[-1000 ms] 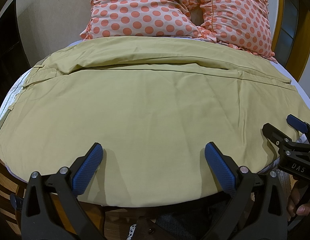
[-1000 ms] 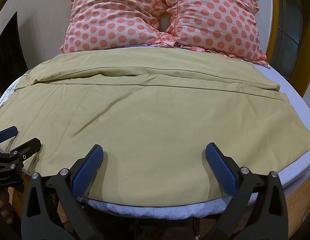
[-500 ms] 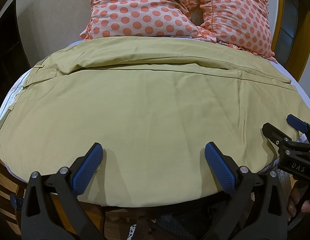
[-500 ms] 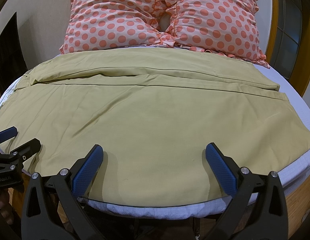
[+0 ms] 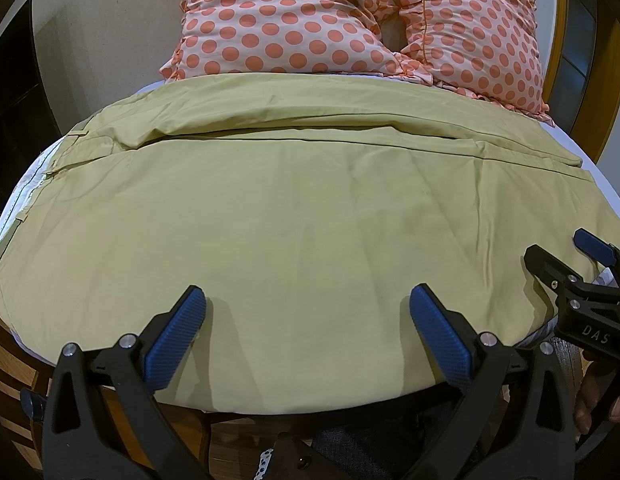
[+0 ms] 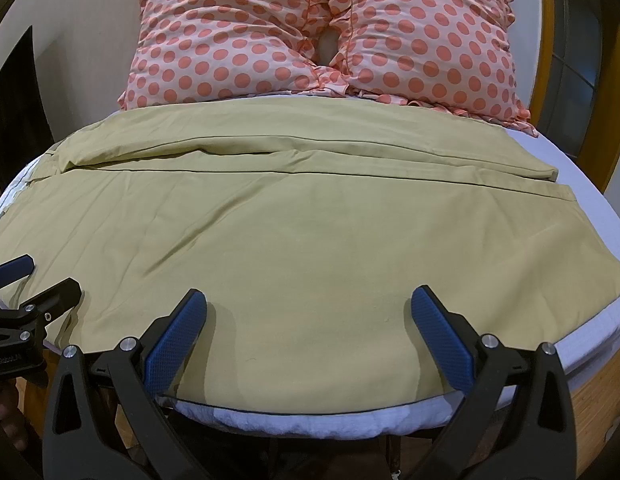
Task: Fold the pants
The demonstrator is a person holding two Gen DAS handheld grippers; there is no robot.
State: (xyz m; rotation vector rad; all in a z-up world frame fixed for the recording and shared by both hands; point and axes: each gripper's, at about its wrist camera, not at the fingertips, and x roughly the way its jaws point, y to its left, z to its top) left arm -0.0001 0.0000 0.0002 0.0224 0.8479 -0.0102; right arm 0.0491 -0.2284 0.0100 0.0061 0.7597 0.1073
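Observation:
Khaki pants [image 5: 302, 208] lie spread flat across the bed, waistband at the left, leg hems at the right; they also show in the right wrist view [image 6: 310, 232]. One leg lies nearer the pillows, the other toward me. My left gripper [image 5: 308, 332] is open and empty over the pants' near edge. My right gripper [image 6: 310, 330] is open and empty over the near edge further right. Each gripper shows at the side of the other's view: the right one [image 5: 569, 264], the left one [image 6: 34, 284].
Two pink pillows with orange dots [image 5: 349, 20] rest at the head of the bed [image 6: 389, 4]. A white sheet [image 6: 581, 200] covers the mattress. A wooden bed frame [image 6: 597, 396] runs along the near edge. A wooden door frame [image 5: 613, 60] stands at the right.

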